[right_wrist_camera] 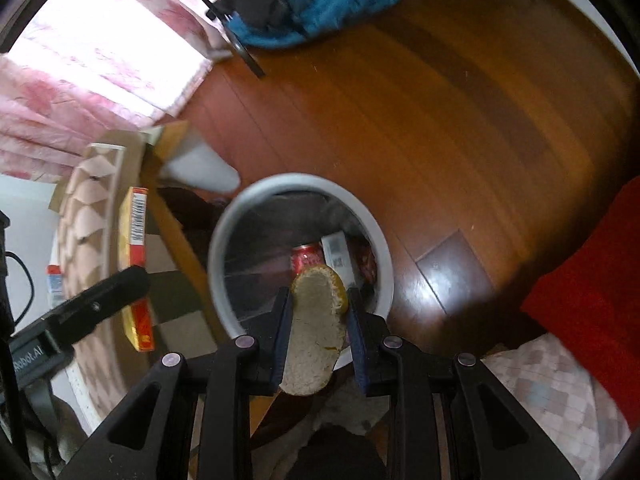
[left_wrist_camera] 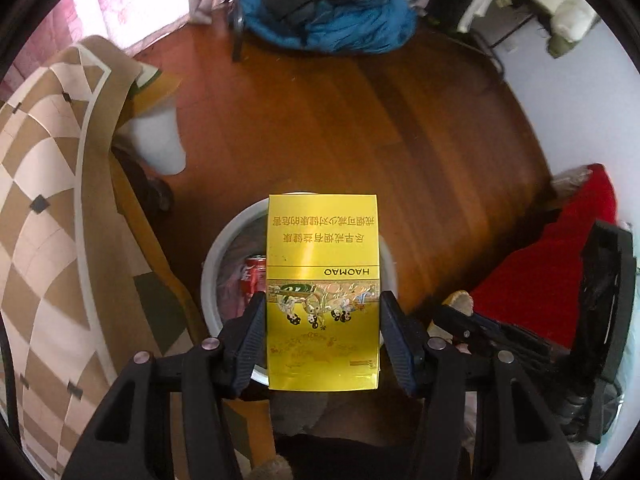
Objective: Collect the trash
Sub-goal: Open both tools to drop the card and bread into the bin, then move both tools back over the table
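My left gripper (left_wrist_camera: pixel 323 300) is shut on a yellow cigarette box (left_wrist_camera: pixel 322 264) marked HAOMAO, pads pressed against its two long sides. The box hangs over a round white bin (left_wrist_camera: pixel 216 248) that has a red cola can (left_wrist_camera: pixel 253 276) inside. In the right wrist view my right gripper (right_wrist_camera: pixel 319 294) is shut on a piece of fruit peel (right_wrist_camera: pixel 316 320), pale pith facing up, above the same bin (right_wrist_camera: pixel 224 232). The can (right_wrist_camera: pixel 306 258) and a white carton (right_wrist_camera: pixel 338 254) lie in the bin. The yellow box (right_wrist_camera: pixel 134 240) shows edge-on at the left.
A table with a brown and cream patterned cloth (left_wrist_camera: pixel 48 200) stands close on the left of the bin. Blue and black clothes (left_wrist_camera: pixel 328 20) are heaped on a chair at the far side. A red cloth (left_wrist_camera: pixel 560 248) lies on the right. Brown wooden floor (right_wrist_camera: pixel 400 120) surrounds the bin.
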Available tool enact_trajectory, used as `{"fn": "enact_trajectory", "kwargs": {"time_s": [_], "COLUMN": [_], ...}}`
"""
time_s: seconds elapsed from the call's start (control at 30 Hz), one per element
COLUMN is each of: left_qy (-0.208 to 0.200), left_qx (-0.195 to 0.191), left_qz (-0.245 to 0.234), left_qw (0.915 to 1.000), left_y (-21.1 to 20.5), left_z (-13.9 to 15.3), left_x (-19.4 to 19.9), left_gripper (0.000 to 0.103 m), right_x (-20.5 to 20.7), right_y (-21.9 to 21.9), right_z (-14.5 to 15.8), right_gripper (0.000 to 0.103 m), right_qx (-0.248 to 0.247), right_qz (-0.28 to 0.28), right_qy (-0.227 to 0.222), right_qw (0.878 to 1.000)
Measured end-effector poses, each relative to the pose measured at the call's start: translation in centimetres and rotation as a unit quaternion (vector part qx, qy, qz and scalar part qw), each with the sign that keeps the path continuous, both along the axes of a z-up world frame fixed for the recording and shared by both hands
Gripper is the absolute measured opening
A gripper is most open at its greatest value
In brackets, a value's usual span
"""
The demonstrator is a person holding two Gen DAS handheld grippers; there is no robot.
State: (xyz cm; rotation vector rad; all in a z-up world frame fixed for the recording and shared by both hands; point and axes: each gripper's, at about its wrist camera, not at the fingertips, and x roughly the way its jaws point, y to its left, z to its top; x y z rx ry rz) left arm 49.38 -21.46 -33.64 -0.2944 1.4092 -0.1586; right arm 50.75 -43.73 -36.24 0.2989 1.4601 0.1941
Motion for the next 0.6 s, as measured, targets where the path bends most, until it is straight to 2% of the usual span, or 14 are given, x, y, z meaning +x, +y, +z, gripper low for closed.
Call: {"fn": "enact_trajectory", "kwargs": {"time_s": [0.07,0.1,0.17,0.23,0.3,0.33,0.37,0.4,0.43,0.47,0.5,0.6], "left_qy": [0.004,0.003,-0.002,-0.002,0.0,0.0,-0.001,-0.003,-0.006,-0.008,-0.008,-0.011], "left_qx": [0.002,0.005,0.012,0.02,0.029,0.041,0.053,0.062,0.07,0.074,0.078,0.094], "left_qz": [0.004,0.008,0.015,0.022,0.025,0.025,0.027,0.028,0.029,0.031,0.037,0.046], "left_qw": [1.0,0.9999,0.9998,0.9996,0.9993,0.9989,0.9983,0.9976,0.9971,0.9968,0.9962,0.9945], "left_y": [0.0,0.1,0.7,1.3,1.8,2.0,2.1,2.3,2.5,2.6,2.9,3.4], "left_z": [-0.6,-0.9,-1.1,-1.4,-1.5,-1.5,-1.3,-1.3,-1.3,-1.2,-1.0,-0.7], "left_x": [0.6,0.8,0.4,-0.1,-0.2,-0.4,-0.7,-0.9,-1.1,-1.4,-1.9,-3.2], "left_gripper": [0.053,0.057,0.067,0.09,0.102,0.102,0.102,0.102,0.102,0.102,0.102,0.102], "right_x": [0.5,0.7,0.8,1.0,1.2,1.3,1.3,1.3,1.2,1.1,0.9,0.3], "right_y": [0.1,0.4,0.8,1.6,2.5,2.9,3.4,3.7,4.0,4.3,4.6,5.0], "right_z": [-1.8,-2.4,-3.6,-4.3,-4.9,-5.2,-5.5,-5.6,-5.8,-5.8,-5.8,-5.5], "right_gripper": [0.028,0.028,0.028,0.029,0.03,0.032,0.045,0.069,0.081,0.098,0.103,0.103], "right_qx": [-0.001,0.001,0.001,-0.003,-0.009,-0.012,-0.02,-0.029,-0.037,-0.042,-0.05,-0.086], "right_qz": [0.0,0.002,0.005,0.014,0.023,0.027,0.033,0.038,0.041,0.044,0.05,0.061], "right_qy": [0.013,0.018,0.028,0.033,0.042,0.046,0.05,0.054,0.057,0.058,0.06,0.066], "right_qw": [1.0,1.0,1.0,0.999,0.999,0.998,0.998,0.997,0.997,0.996,0.996,0.992]}}
